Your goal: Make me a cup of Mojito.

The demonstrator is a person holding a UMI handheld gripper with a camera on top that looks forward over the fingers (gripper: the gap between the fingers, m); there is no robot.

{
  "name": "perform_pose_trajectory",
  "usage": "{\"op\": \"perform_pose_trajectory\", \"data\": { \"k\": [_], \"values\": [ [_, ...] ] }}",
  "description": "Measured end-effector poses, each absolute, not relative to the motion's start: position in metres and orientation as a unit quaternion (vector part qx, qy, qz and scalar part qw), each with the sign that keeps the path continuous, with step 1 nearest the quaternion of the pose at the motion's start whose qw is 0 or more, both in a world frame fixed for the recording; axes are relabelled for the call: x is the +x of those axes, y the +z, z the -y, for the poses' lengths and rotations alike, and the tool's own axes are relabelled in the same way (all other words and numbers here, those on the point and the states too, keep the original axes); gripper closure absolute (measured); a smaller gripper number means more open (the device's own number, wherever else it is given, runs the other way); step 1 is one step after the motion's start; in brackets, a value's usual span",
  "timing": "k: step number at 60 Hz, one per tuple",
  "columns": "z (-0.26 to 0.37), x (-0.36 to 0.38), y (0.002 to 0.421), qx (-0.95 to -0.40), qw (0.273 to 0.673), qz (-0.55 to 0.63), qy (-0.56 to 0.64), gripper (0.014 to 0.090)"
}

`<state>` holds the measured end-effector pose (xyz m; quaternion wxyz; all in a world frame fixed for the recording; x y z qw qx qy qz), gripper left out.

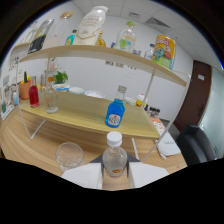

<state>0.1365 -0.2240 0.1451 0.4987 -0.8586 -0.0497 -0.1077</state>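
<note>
A clear plastic bottle (pixel 114 156) with a white cap and an orange label stands upright between my fingers, and my gripper (pixel 114 173) is shut on its body. Both white fingers (pixel 84 176) press against its sides. An empty clear glass (pixel 69 154) stands on the wooden table (pixel 35 145) just ahead of the left finger. Beyond the fingers, on the lower shelf (pixel 80 112), a blue bottle (pixel 115 113) stands near the front edge. Further left on that shelf are a red bottle (pixel 33 95) and a clear glass bottle (pixel 51 98).
A two-level wooden rack on white wire legs (pixel 35 131) fills the space ahead. Its upper shelf (pixel 100 54) carries several bottles and a colourful carton (pixel 165 50). A small plant (pixel 61 77) and plates sit at the back. A black chair (pixel 192 142) stands beyond the right finger.
</note>
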Motion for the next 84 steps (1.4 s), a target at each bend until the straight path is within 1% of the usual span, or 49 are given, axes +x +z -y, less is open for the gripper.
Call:
{"op": "perform_pose_trajectory", "data": {
  "k": [4, 8, 13, 17, 23, 28, 29, 30, 39, 42, 47, 52, 58, 66, 70, 73, 76, 80, 84],
  "values": [
    [0.221, 0.143, 0.151, -0.847, 0.494, 0.105, -0.166, 0.0701],
    [0.218, 0.147, 0.161, -0.824, 0.487, 0.171, -0.235, 0.0702],
    [0.213, 0.149, 0.174, -0.776, 0.469, 0.266, -0.326, 0.0703],
    [0.207, 0.143, 0.186, -0.725, 0.456, 0.340, -0.387, 0.0703],
    [0.200, 0.133, 0.200, -0.644, 0.418, 0.439, -0.467, 0.0701],
    [0.195, 0.128, 0.204, -0.588, 0.370, 0.498, -0.519, 0.0701],
    [0.193, 0.128, 0.205, -0.571, 0.367, 0.509, -0.530, 0.0703],
    [0.195, 0.126, 0.205, -0.568, 0.352, 0.516, -0.536, 0.0701],
    [0.187, 0.129, 0.209, -0.470, 0.258, 0.584, -0.610, 0.0702],
    [0.189, 0.128, 0.210, -0.449, 0.230, 0.595, -0.625, 0.0701],
    [0.190, 0.127, 0.210, -0.427, 0.196, 0.608, -0.641, 0.0702],
    [0.189, 0.124, 0.205, -0.412, 0.183, 0.619, -0.643, 0.0702],
    [0.189, 0.115, 0.204, -0.398, 0.185, 0.628, -0.642, 0.0701],
    [0.191, 0.112, 0.211, -0.429, 0.209, 0.616, -0.627, 0.0702],
    [0.193, 0.112, 0.217, -0.459, 0.233, 0.601, -0.611, 0.0701],
    [0.195, 0.111, 0.224, -0.494, 0.266, 0.581, -0.590, 0.0701],
    [0.200, 0.112, 0.232, -0.539, 0.308, 0.552, -0.557, 0.0702],
    [0.205, 0.107, 0.241, -0.614, 0.387, 0.491, -0.481, 0.0699],
    [0.203, 0.099, 0.251, -0.668, 0.467, 0.423, -0.396, 0.0700]
  ]
}}
